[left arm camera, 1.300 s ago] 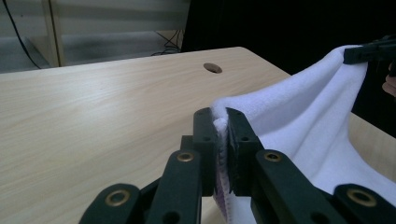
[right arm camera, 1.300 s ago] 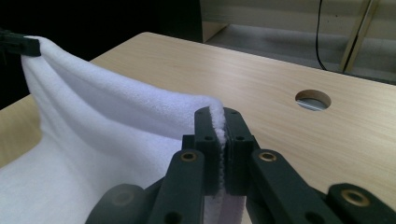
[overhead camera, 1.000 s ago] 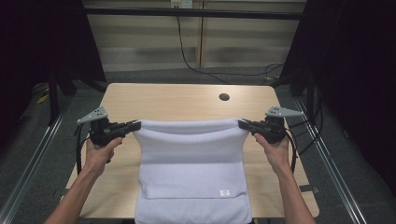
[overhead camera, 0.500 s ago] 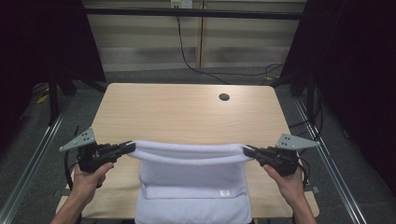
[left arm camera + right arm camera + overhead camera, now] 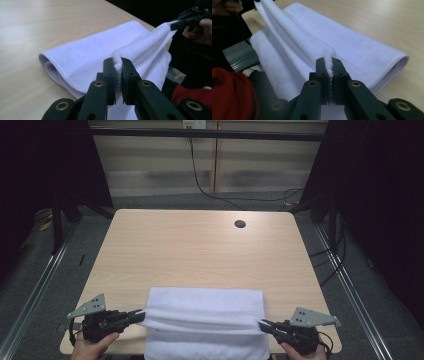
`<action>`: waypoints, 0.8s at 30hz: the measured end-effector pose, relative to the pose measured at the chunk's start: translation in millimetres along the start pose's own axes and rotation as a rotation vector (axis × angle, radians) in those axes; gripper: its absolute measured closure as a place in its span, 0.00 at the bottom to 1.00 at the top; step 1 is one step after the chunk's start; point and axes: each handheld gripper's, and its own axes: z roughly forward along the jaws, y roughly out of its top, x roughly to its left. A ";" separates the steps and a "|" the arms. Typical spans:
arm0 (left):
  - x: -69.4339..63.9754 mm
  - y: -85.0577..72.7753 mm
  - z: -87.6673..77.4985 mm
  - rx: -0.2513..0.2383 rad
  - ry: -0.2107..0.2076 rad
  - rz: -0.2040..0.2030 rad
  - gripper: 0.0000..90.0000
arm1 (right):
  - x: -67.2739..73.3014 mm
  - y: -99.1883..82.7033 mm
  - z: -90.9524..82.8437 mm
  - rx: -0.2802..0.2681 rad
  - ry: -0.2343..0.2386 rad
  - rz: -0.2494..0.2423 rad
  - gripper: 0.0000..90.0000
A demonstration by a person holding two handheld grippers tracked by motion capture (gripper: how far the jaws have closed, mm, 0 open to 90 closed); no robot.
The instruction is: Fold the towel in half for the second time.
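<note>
In the high view, the white towel (image 5: 205,322) lies folded at the table's (image 5: 200,250) 6 o'clock edge, its long axis running 9 to 3 o'clock; no label or writing can be read on it. The left gripper (image 5: 139,312) pinches its 9 o'clock corner and the right gripper (image 5: 263,324) its 3 o'clock corner (both lie nearly level, pointing inward).

In the left gripper view, the jaws are clamped on a fold of the towel (image 5: 82,57), whose edge stretches toward 1 o'clock.

In the right gripper view, the jaws squeeze the towel (image 5: 352,47), its edge rising toward 11 o'clock.
</note>
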 end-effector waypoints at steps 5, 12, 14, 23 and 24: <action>-7.8 -14.6 -0.9 0.053 -0.019 0.006 0.92 | 9.2 -15.1 -2.9 0.024 -0.004 0.003 0.92; -11.4 -20.3 -6.1 0.057 -0.046 0.002 0.84 | 13.5 -34.1 -8.4 0.053 0.038 0.032 0.81; -12.6 -20.1 -8.6 0.033 -0.068 -0.017 0.78 | 12.5 -33.8 -11.3 0.036 0.045 0.040 0.79; 0.7 -0.5 2.4 0.021 -0.009 -0.007 0.69 | -3.5 -19.5 -10.2 -0.029 0.007 0.063 0.69; 3.7 3.4 5.2 0.027 0.007 -0.003 0.66 | -7.0 -15.1 -6.8 -0.036 -0.005 0.065 0.65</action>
